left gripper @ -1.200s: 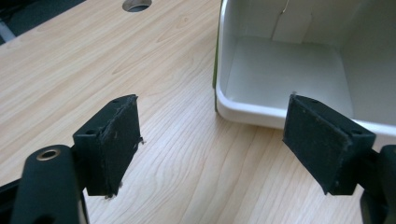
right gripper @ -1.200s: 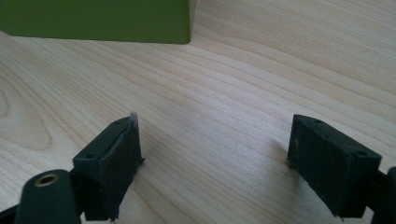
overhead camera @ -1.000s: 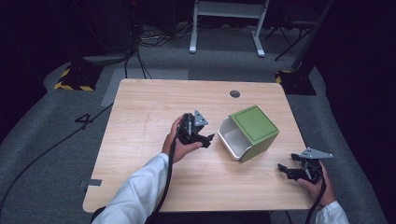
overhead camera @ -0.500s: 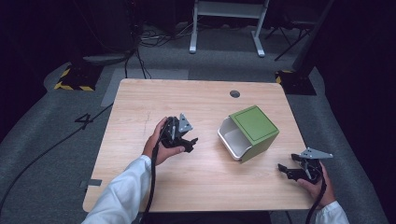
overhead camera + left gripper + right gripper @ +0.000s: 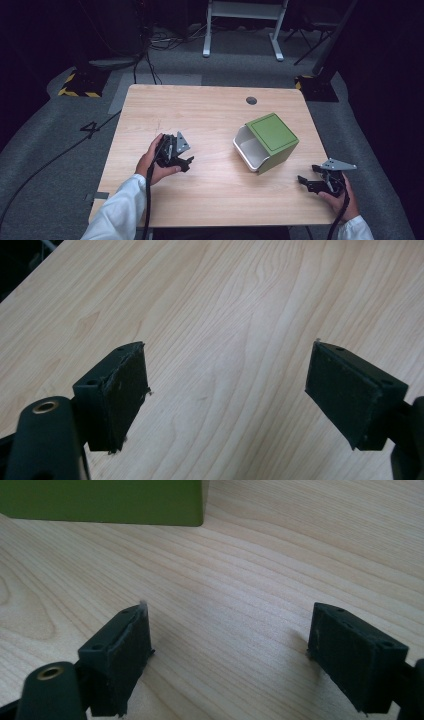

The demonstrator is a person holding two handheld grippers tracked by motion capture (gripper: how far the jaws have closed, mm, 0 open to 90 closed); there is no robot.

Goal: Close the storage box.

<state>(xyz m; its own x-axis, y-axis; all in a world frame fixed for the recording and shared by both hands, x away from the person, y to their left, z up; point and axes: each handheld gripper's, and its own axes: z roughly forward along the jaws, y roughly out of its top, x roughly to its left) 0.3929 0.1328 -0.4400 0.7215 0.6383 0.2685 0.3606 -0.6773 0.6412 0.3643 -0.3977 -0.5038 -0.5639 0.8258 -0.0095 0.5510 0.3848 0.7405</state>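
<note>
A light wooden table [image 5: 215, 115] has a small round dark hole [image 5: 251, 100] near its far edge. It stands on grey carpet [image 5: 60, 145]. Black cables [image 5: 150, 47] lie behind it, by a white metal stand [image 5: 242, 25].

Dim lab or studio: floor cables [image 5: 150, 47], hazard-taped base [image 5: 80, 85], lone wooden table [image 5: 210, 115]

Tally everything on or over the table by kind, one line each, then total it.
Green-and-white box, lying on its side: 1
Handheld grippers, left gripper and right gripper, both with jaws apart and nothing between them: 2
Total: 3
</note>
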